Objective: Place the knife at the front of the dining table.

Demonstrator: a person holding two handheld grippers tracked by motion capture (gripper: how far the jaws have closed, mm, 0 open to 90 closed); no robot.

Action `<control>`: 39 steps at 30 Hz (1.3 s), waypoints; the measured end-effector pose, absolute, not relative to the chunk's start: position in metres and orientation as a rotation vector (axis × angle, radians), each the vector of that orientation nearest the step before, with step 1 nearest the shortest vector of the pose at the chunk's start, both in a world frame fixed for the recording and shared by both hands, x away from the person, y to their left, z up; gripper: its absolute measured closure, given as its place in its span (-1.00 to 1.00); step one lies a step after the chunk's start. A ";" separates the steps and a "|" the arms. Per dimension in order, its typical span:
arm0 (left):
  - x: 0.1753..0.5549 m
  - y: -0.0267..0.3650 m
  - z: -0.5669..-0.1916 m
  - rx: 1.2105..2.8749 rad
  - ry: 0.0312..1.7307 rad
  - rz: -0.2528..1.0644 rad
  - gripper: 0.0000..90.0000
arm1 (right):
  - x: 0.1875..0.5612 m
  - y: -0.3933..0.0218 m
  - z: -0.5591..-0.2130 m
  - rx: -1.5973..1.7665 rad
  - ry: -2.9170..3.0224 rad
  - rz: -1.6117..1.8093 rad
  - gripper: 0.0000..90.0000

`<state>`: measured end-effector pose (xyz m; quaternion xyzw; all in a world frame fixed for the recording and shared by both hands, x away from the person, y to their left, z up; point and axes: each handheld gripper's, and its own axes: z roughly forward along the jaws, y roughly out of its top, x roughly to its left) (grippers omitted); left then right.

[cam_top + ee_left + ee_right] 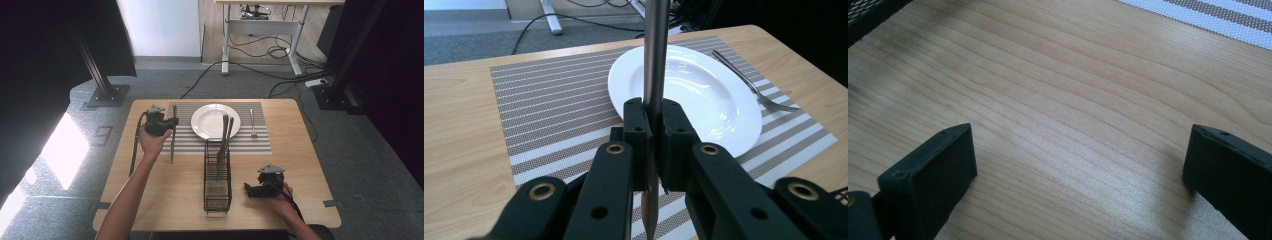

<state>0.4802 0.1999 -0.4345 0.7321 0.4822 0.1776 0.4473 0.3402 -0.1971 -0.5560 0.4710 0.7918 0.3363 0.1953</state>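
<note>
- The knife is a slim piece of plain steel with a round, smooth, grey handle and a narrow blade; in the left gripper view the handle rises straight up out of the jaws and the pointed blade end shows below them.
- The left gripper pinches this knife, with both black pads pressed flat against the metal from either side.
- In the high view the knife hangs off the table surface, over the left end of the striped placemat, near the table's left edge and just left of the plate.
- The white plate sits in the middle of the placemat, towards the far edge of the table; it is round with a broad rim and a shallow well, and nothing lies in the well.
- A fork lies flat on the placemat to the right of the plate, close to the rim but apart from it.
- A black wire rack stands in the middle of the table, long and narrow, running from the placemat's near edge towards the table's near edge.
- Two utensils stand in the far end of the rack, their handles leaning out over the plate's near rim; I cannot tell what kind they are.
- The right gripper rests by the near right corner of the table, just right of the rack, its jaws spread wide with bare wood between them.
</note>
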 end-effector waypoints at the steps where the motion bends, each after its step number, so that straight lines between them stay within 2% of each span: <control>1: 0.482 0.200 -0.434 1.814 1.196 0.441 0.86 | 0.340 -0.197 -0.556 1.320 2.219 0.943 -0.98; 39: 0.533 0.181 -0.461 1.899 1.297 0.416 0.86 | 0.341 -0.196 -0.556 1.314 2.221 0.942 -0.98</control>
